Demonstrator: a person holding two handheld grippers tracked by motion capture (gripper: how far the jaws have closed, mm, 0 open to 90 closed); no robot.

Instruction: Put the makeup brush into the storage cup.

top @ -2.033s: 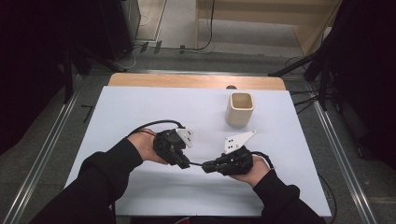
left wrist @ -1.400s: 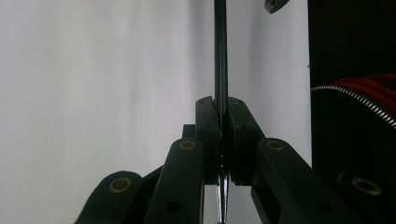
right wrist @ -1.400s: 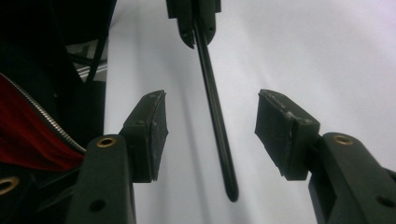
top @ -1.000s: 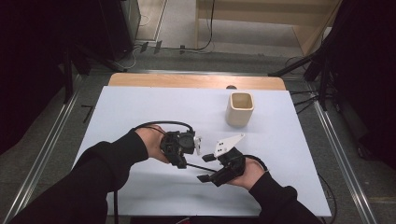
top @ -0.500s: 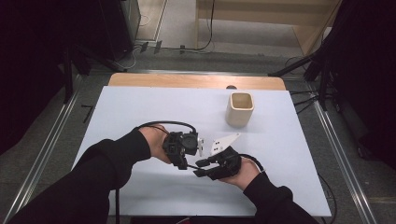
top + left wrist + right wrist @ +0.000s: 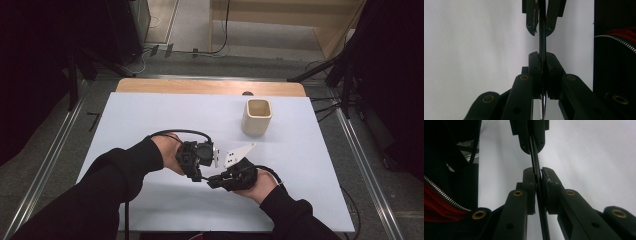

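Observation:
A thin black rod (image 6: 542,37) with a shiny metal end runs straight up between my left gripper's (image 6: 542,56) jaws, which are shut on it. Farther along, my right gripper (image 6: 541,27) clamps the same rod. In the right gripper view the rod (image 6: 535,157) passes through my right gripper (image 6: 537,171), whose jaws have just been closing and now press on it. In the high view the two grippers meet tip to tip near the table's front, left gripper (image 6: 197,174) and right gripper (image 6: 213,181), both just above the surface.
A beige square cup (image 6: 257,116) stands upright at the back right of the white table sheet (image 6: 150,120). A wooden strip (image 6: 200,86) edges the far side. Metal rails run along both sides. A dark jacket sleeve with a zip (image 6: 444,192) lies close by.
The right hand has drawn in leftward to the left gripper, and its jaws have gone from wide apart to closed on the rod. The left gripper keeps its grip.

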